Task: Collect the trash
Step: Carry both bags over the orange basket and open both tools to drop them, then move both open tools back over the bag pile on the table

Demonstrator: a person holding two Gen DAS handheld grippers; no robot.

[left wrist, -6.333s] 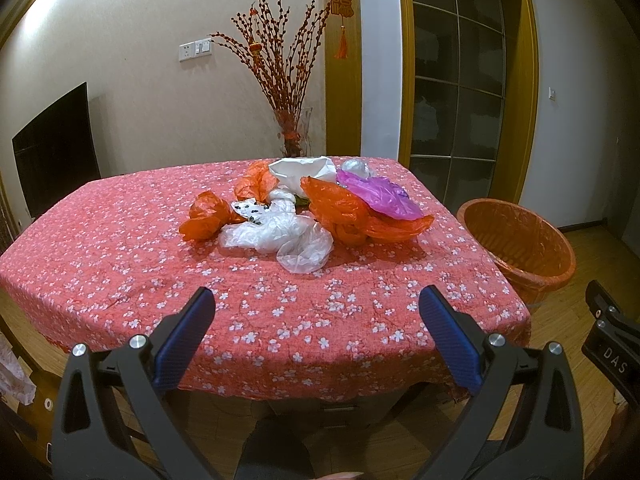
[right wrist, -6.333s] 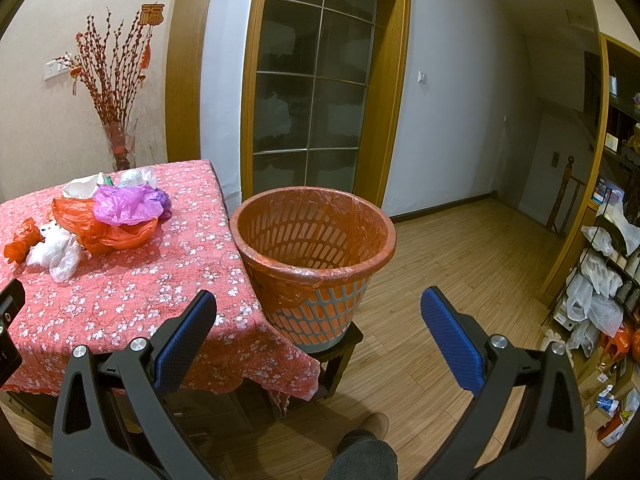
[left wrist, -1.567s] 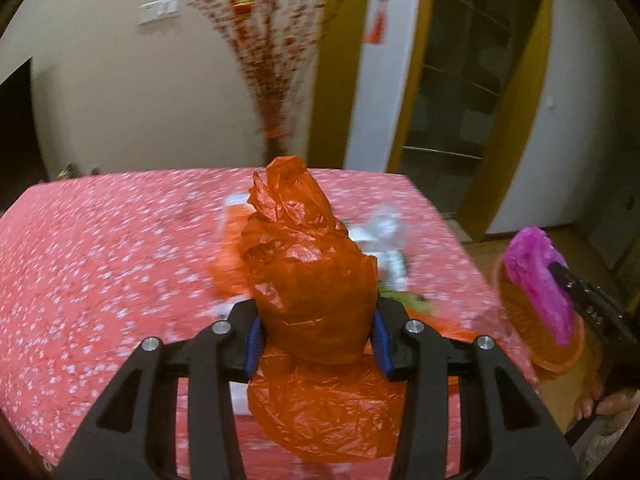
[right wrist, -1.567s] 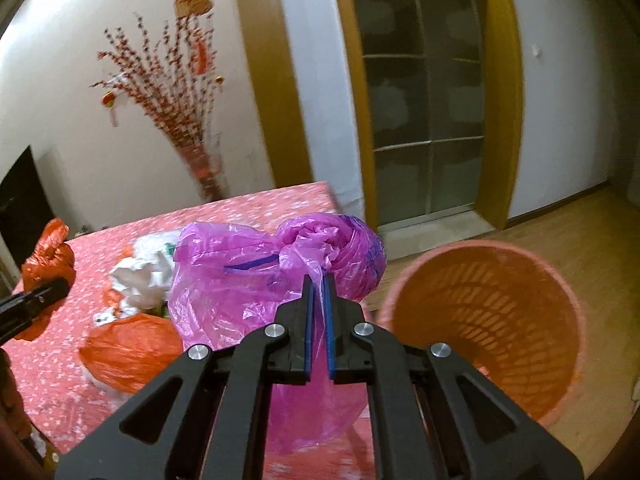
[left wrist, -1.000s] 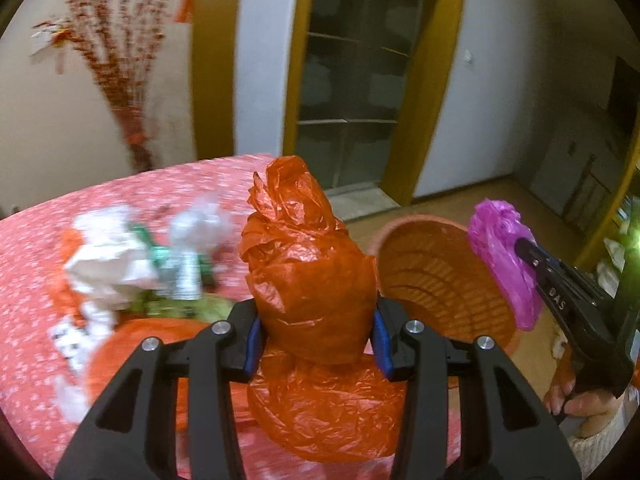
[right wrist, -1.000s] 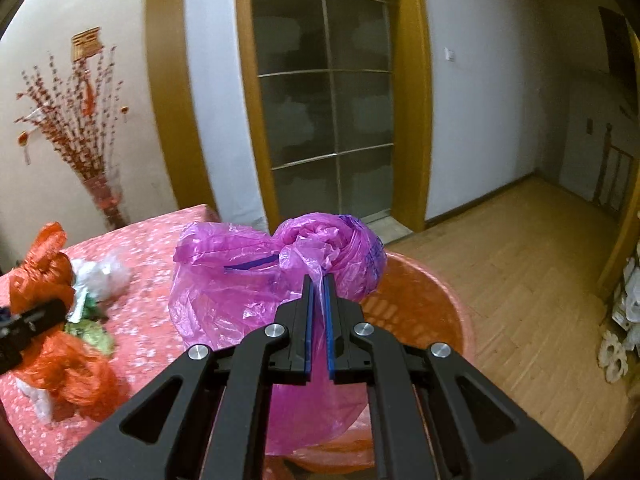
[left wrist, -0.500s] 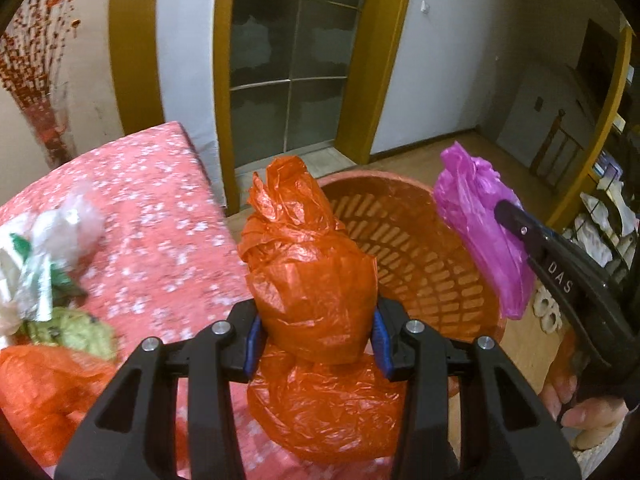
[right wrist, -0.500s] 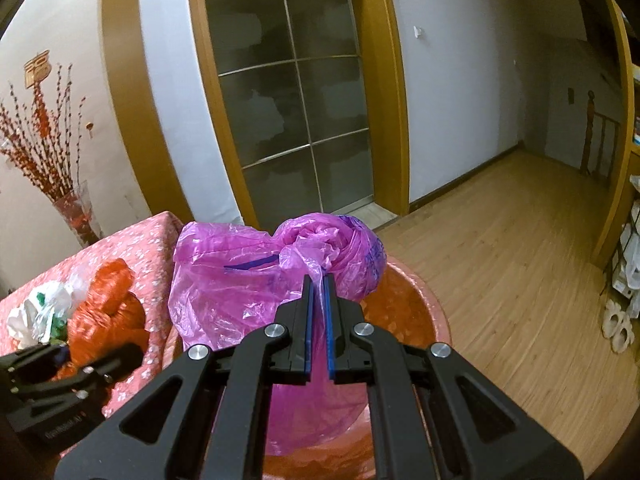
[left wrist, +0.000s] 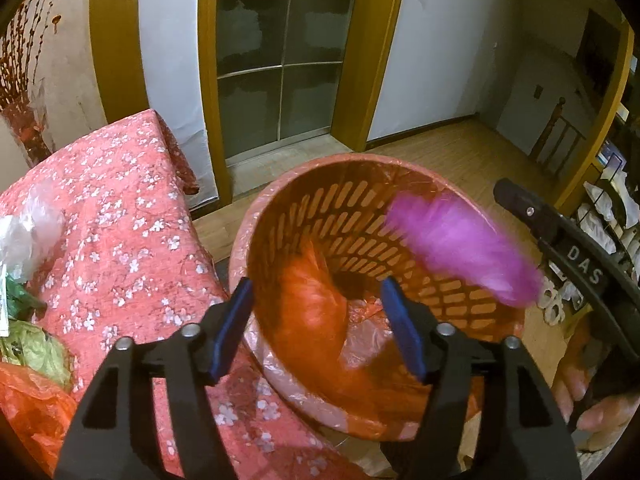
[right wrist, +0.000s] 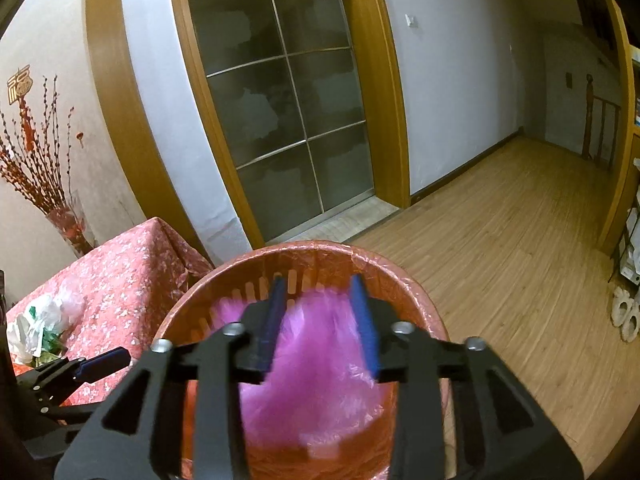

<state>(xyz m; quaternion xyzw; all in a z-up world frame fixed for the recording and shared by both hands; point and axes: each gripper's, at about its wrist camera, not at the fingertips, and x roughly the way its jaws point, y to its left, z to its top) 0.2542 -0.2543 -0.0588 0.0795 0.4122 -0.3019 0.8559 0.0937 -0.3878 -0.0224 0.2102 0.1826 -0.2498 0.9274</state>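
Both hand-held grippers poised over the orange laundry-style basket [left wrist: 360, 184], lined with a clear film.

Left hand-held gripper [left wrist: 316, 328]: jaws spread, nothing between the blue pads. Orange plastic bag [left wrist: 316, 320] blurred, inside the basket against the near wall, apparently dropping or just landed.

Right hand-held gripper [right wrist: 320, 316]: jaws spread, nothing pinched. Purple plastic bag [right wrist: 316, 372] blurred, below the pads and within the basket rim; contact with the pads not determinable.

Assessment: two bags delivered or in the act of falling in. Remaining on the counter [left wrist: 120, 216], under a red floral cloth: white plastic bag [left wrist: 24, 236], green wrapper [left wrist: 32, 352], another orange bag [left wrist: 28, 404] at the near left edge. Further items outside both views possible. Task judged partly done; several pickups left.
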